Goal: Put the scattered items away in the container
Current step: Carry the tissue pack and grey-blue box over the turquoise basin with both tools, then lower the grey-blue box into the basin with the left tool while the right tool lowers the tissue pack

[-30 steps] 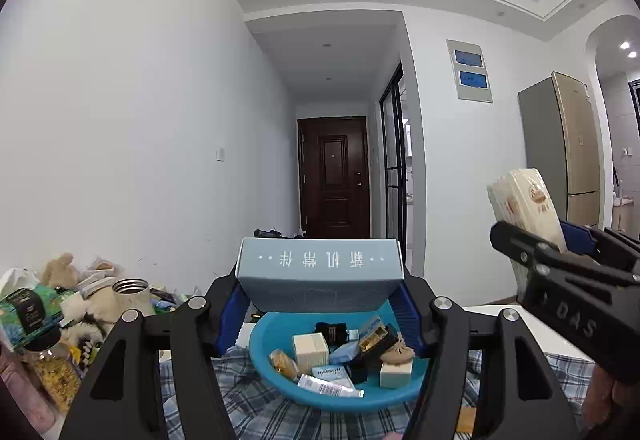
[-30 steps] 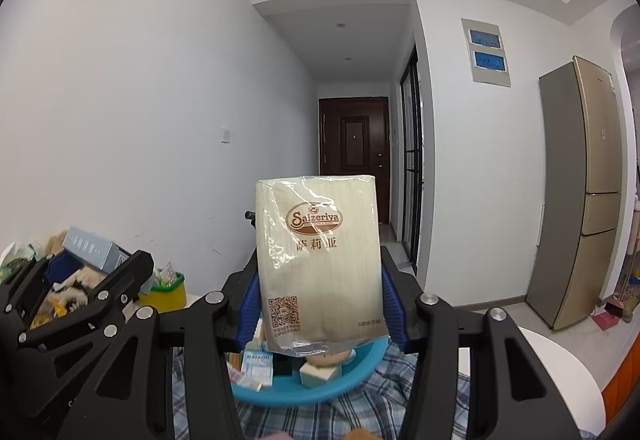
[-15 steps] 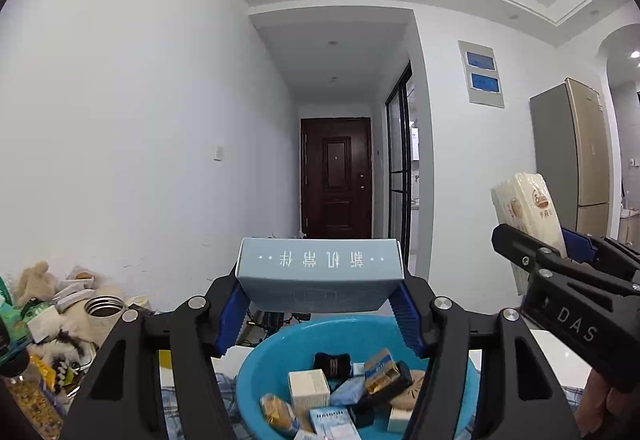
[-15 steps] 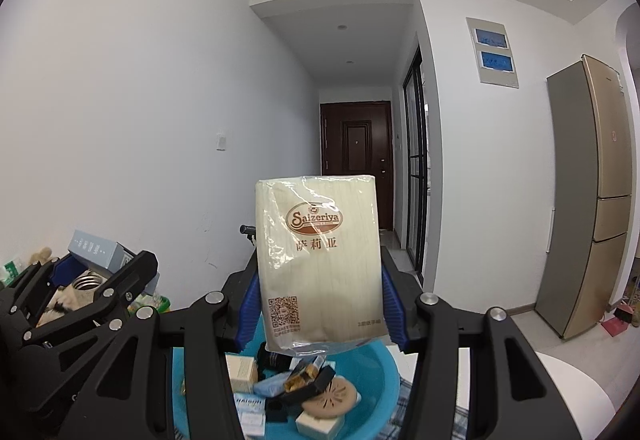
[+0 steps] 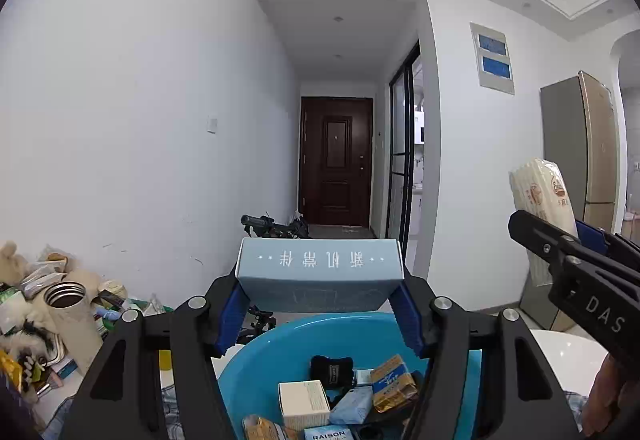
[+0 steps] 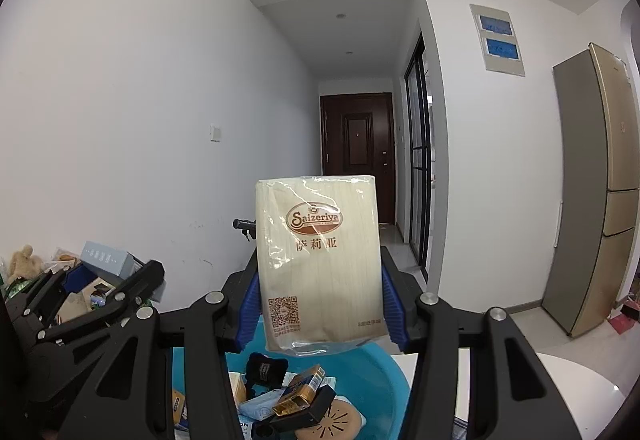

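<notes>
Blue plastic forms the basin point(image 5: 256, 360) into which the clutter is being gathered; small boxes and packets are already piled in it, and it sits directly below both grippers. A pale blue box point(image 5: 320, 274) is clamped between the pads of the left gripper point(image 5: 320, 310), whose jaws are spread about halfway across the box's width. A Saizeriya napkin pack point(image 6: 318, 260) is gripped upright in the right gripper point(image 6: 316, 306), with the jaws set narrower and pressed against its lower sides.

Both items are judged ready for release over the basin. The box is wide and the basin is crowded, so it could be left perched on the heap or tipped over the rim if dropped near the edge. The soft, film-wrapped pack may slide within the pads. A collision between the two grippers is also possible, since they hang side by side.
</notes>
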### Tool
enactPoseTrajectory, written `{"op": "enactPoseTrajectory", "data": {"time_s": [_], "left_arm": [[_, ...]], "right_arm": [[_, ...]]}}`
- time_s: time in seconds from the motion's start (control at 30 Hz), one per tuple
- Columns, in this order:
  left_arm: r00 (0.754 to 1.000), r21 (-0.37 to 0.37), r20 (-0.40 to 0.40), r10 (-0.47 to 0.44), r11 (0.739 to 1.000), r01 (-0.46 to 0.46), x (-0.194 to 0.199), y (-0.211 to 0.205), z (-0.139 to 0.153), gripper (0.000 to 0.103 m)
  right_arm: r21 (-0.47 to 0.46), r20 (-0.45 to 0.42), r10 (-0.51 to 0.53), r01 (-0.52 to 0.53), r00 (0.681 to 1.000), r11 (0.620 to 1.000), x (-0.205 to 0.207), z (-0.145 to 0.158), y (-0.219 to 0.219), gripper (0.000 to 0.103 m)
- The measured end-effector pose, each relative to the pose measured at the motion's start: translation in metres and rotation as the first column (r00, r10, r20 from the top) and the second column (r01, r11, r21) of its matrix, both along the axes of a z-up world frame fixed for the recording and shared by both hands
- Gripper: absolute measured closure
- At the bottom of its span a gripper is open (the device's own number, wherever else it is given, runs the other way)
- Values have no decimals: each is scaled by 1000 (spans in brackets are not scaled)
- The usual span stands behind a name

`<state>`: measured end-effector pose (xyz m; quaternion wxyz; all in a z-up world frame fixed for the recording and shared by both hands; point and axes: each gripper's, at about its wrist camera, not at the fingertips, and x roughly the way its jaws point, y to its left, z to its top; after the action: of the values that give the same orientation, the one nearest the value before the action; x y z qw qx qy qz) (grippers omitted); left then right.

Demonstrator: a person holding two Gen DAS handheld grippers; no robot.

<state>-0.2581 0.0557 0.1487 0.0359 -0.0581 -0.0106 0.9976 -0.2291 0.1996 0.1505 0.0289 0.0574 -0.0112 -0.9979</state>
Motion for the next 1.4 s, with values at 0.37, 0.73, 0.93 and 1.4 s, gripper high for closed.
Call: {"op": "enactPoseTrajectory", "data": {"time_s": [0.37, 0.73, 0.93, 1.4], "left_arm": [[998, 39, 59, 1, 999, -3, -32, -20, -16, 37], [986, 7, 162, -28, 1000, 27, -47, -11, -29, 37], [961, -33, 276, -9, 999, 19, -67, -14, -38, 37], [819, -75, 570, -69, 988, 136, -108, 0, -82, 37]], "right_arm": [[-12, 32, 12, -12, 999, 1000, -25, -15, 11, 53], [-12, 58, 21, -20, 998, 1000, -28, -11, 23, 53], [13, 175, 62, -65, 983, 998, -47, -20, 19, 53], [68, 511, 108, -166, 853, 984, -99, -62, 14, 53]]}}
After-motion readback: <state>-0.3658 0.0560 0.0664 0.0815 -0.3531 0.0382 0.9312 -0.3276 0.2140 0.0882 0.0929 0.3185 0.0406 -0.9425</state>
